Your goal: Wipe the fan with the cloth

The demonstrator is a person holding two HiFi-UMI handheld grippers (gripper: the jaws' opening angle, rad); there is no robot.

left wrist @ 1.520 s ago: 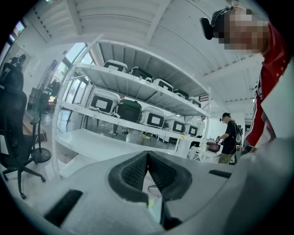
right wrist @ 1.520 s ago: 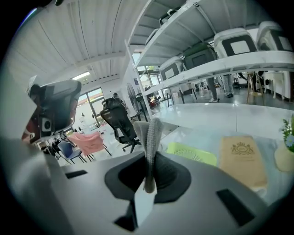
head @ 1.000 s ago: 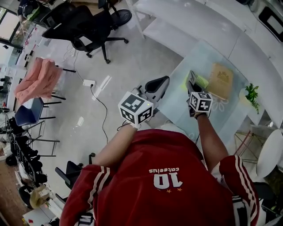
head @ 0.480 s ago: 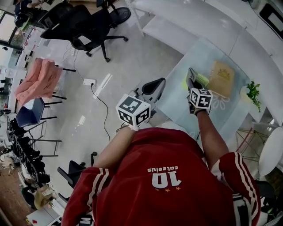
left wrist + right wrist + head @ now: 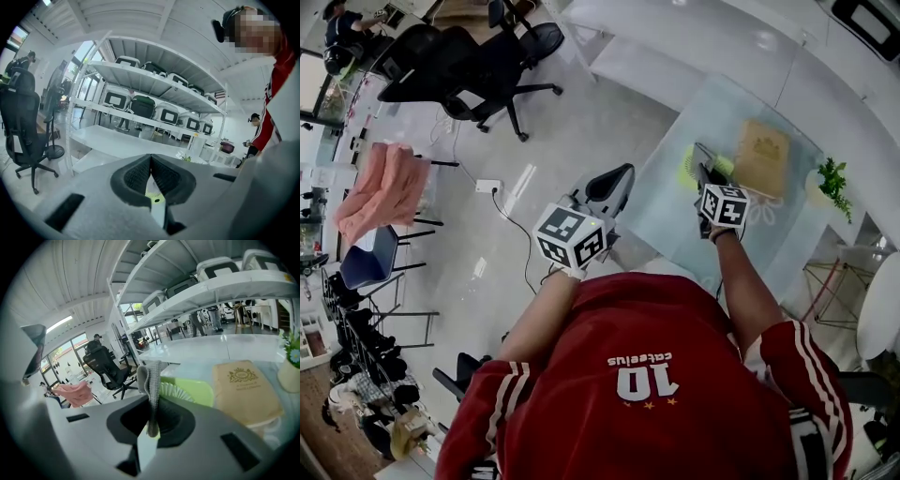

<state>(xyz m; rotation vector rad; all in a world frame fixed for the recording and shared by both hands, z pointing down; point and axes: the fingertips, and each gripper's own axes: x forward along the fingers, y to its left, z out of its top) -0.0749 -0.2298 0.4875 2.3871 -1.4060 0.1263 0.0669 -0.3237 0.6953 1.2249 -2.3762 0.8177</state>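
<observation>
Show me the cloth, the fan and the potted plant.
cloth (image 5: 150,380): right gripper view, upper fold.
fan (image 5: 198,392): right gripper view, green housing.
potted plant (image 5: 832,178): head view, leaves.

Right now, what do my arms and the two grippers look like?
The left gripper and right gripper have light grey shells, with black ribbed pads inside the tongs. The left cube and right cube are white with black square markers. You wear a red jersey with a white 10 and short, white-striped sleeves. No cables show.
</observation>
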